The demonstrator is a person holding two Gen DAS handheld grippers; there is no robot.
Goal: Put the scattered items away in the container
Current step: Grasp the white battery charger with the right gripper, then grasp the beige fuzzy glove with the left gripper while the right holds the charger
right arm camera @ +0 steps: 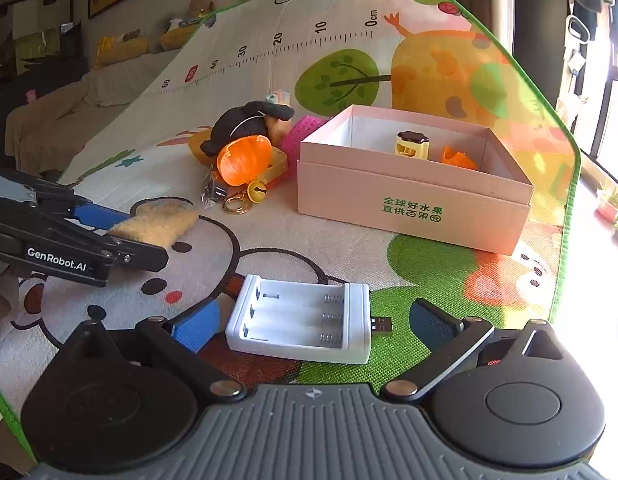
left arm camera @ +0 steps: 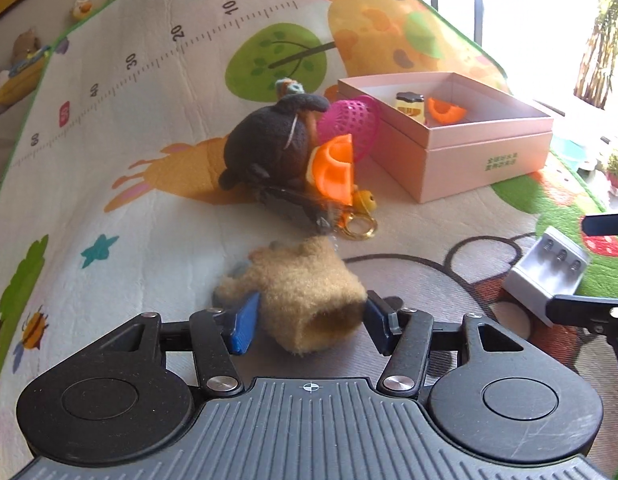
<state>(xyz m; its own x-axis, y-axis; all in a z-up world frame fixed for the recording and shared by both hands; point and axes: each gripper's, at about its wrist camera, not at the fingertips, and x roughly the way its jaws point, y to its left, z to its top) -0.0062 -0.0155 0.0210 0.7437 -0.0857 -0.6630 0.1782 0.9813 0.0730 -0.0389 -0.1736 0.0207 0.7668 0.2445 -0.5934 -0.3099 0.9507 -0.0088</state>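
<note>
The left tongs (left arm camera: 309, 322) pinch the tan plush toy (left arm camera: 305, 288) on the play mat (left arm camera: 129, 160); soft fur may slip free. The right tongs (right arm camera: 313, 326) gape around the white battery charger (right arm camera: 301, 322), well short of the pink box (right arm camera: 413, 204).

Green Chinese lettering, 全球好水果 over 直供百果园, on the pink box (right arm camera: 413, 210); "GenRobot.AI" on the left hand-held gripper (right arm camera: 121, 236); ruler marks 0cm, 10, 20, 30, 40 on the play mat (right arm camera: 277, 38).
</note>
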